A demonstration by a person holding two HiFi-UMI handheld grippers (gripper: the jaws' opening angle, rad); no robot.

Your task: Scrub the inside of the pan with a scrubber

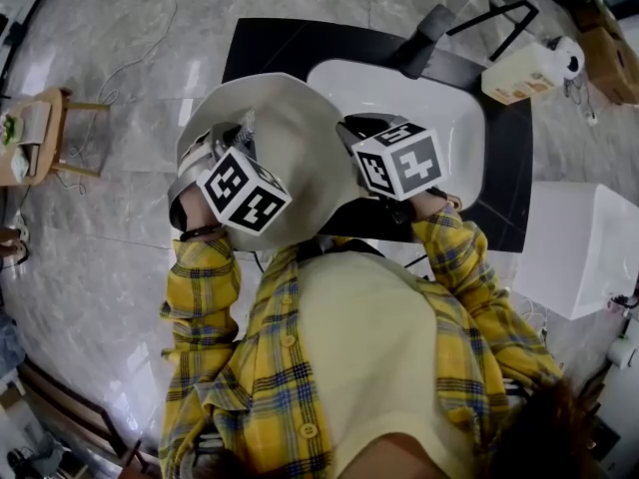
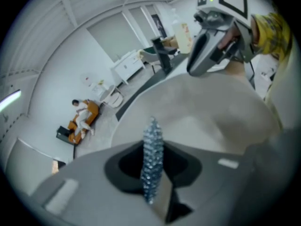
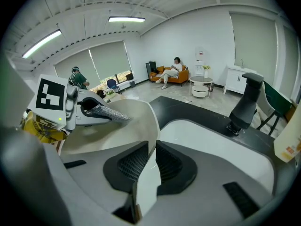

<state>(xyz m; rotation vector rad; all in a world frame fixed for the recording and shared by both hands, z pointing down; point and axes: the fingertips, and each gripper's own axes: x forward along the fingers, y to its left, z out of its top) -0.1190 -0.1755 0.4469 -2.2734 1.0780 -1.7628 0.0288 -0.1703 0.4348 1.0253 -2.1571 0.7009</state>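
Left gripper (image 2: 153, 175) jaws were pinched on the silvery scrubber (image 2: 153, 142), which sat inside the cream pan (image 2: 211, 121). Right gripper (image 3: 150, 149) jaws were nearly together, clamping the pan rim. The pan was held beside the white sink (image 1: 454, 128).

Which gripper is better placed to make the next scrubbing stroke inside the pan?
Left. The left gripper is shut on the scrubber, which points at the inside of the pan. The right gripper is shut on the pan's rim and is busy holding it up.
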